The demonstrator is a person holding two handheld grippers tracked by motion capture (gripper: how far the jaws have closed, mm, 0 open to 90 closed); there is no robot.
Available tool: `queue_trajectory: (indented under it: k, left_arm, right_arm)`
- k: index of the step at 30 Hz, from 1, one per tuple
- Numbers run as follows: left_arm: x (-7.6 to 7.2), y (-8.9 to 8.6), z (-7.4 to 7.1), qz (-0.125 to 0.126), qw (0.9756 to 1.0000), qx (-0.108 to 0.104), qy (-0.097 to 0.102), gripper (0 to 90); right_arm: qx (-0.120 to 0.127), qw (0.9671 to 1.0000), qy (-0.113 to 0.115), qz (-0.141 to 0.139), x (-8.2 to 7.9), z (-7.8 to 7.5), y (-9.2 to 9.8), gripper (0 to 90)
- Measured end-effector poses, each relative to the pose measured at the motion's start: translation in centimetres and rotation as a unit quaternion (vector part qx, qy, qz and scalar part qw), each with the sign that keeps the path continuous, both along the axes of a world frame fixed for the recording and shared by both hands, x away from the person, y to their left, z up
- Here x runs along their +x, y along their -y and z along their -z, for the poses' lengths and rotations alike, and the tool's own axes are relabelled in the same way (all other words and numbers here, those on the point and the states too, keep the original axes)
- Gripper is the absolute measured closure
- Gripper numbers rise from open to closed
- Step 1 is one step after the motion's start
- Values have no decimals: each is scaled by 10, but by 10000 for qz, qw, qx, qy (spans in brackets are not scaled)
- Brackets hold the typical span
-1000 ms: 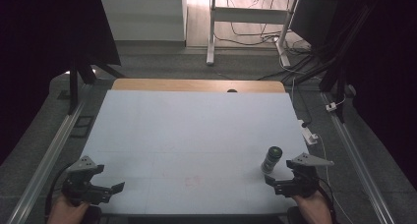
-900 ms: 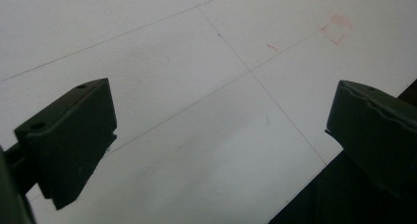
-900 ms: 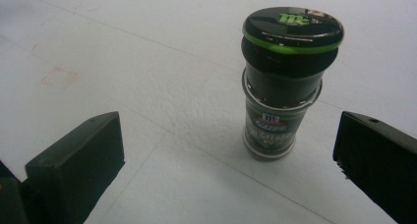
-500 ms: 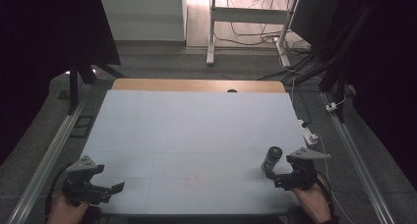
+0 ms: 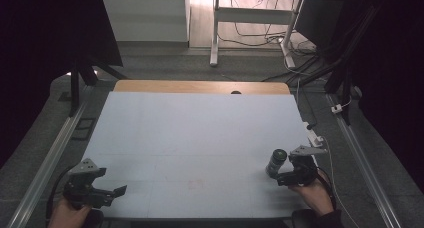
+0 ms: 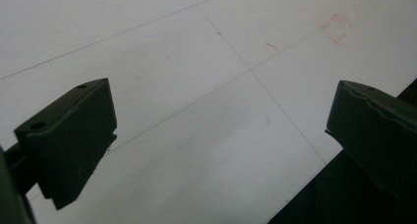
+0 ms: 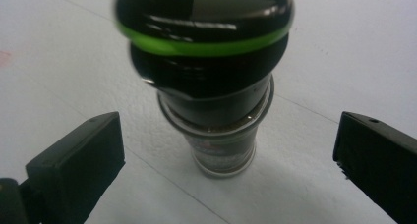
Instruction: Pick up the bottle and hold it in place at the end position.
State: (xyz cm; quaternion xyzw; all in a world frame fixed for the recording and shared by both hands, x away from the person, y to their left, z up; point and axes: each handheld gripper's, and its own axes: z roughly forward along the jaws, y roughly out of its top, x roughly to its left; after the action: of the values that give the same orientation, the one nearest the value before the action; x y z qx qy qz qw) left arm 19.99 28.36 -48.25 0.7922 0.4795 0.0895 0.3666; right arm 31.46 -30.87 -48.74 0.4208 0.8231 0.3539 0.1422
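A dark bottle (image 5: 275, 162) with a black cap ringed in green (image 7: 206, 22) stands on the white table (image 5: 200, 133) near its front right corner. My right gripper (image 5: 283, 171) is held just behind it, open. In the right gripper view its two black jaws flank the bottle's lower body (image 7: 223, 145) with wide gaps on both sides, touching nothing. My left gripper (image 5: 111, 182) is at the front left corner, open, with only bare table (image 6: 196, 86) between its jaws.
The table's far edge is a wooden strip (image 5: 200, 86). Metal rails (image 5: 55, 153) run along both sides. A small white item (image 5: 316, 139) lies at the right edge, and cables (image 5: 270, 35) trail on the floor beyond.
My right gripper has shifted left and closed in on the bottle, so its jaws now sit around it. The left gripper has barely moved.
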Motion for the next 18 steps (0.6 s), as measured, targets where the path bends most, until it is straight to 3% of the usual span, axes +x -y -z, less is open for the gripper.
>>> queue_trajectory:
  k: [5, 13, 18]
  left_arm:
    - [0, 0, 0, 3, 10000, -6, -3, 0]
    - [0, 0, 0, 21, 10000, 8, -13, 0]
    - [0, 0, 0, 35, 10000, 19, -17, 0]
  right_arm:
    - [-107, 9999, 34, -102, 5, 3, -1, 24]
    - [-226, 9988, 106, -411, 3, 4, -3, 275]
    - [-224, 9986, 183, -440, 4, 3, -3, 399]
